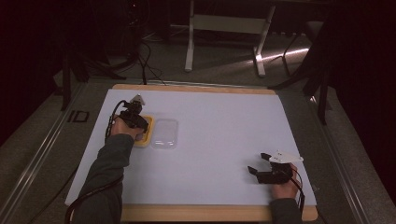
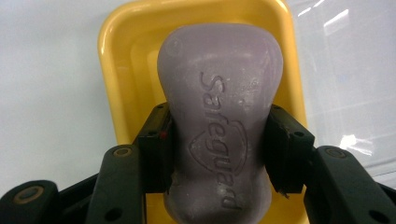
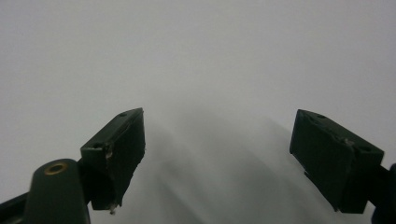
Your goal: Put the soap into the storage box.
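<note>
left gripper view: soap bar (image 2: 219,126) between the jaws, above yellow dish (image 2: 121,51)

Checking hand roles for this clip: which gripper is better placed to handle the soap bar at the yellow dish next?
Left. The left gripper is already clamped on the soap bar over the yellow dish. The right gripper sits open, far off near the table's front edge.

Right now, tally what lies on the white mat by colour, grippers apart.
Yellow: 1, the dish
Purple: 1, the soap, over the dish, clamped in the left gripper
Clear: 1, the lid, beside the dish
Black grippers: 2, the left one and the right gripper, jaws apart over bare mat
Total: 3 things, 2 grippers
</note>
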A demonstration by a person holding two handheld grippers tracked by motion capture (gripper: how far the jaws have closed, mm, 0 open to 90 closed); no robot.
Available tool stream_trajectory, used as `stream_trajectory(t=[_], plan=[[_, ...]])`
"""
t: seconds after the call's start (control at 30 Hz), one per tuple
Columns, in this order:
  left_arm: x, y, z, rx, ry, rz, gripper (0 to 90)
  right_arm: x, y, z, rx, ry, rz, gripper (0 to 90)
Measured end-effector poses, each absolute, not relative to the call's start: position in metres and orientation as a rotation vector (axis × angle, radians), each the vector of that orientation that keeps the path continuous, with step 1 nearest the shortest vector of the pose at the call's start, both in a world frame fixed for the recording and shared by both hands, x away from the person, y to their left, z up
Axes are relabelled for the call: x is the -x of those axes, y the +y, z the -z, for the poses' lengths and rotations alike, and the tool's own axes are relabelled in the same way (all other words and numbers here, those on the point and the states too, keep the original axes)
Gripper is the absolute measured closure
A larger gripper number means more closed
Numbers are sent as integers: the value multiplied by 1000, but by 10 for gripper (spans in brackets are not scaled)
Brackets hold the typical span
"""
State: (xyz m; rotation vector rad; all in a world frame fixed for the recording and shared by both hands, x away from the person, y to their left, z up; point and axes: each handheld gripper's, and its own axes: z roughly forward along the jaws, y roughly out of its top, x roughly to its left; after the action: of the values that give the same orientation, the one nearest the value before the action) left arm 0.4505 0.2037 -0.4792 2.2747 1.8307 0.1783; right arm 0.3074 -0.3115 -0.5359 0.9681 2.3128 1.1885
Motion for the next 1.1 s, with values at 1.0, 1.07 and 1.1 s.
stream_trajectory(t=[1.0, 1.07, 1.1], plan=[[-449, 206, 491, -2260, 1845, -153, 493, -307, -311, 536, -968, 2314, -1185, 178], [-449, 207, 491, -2257, 1845, -144, 490, -307, -311, 536, -968, 2315, -1183, 178], [-449, 207, 491, -2253, 1846, -140, 488, -307, -311, 536, -967, 2315, -1183, 178]])
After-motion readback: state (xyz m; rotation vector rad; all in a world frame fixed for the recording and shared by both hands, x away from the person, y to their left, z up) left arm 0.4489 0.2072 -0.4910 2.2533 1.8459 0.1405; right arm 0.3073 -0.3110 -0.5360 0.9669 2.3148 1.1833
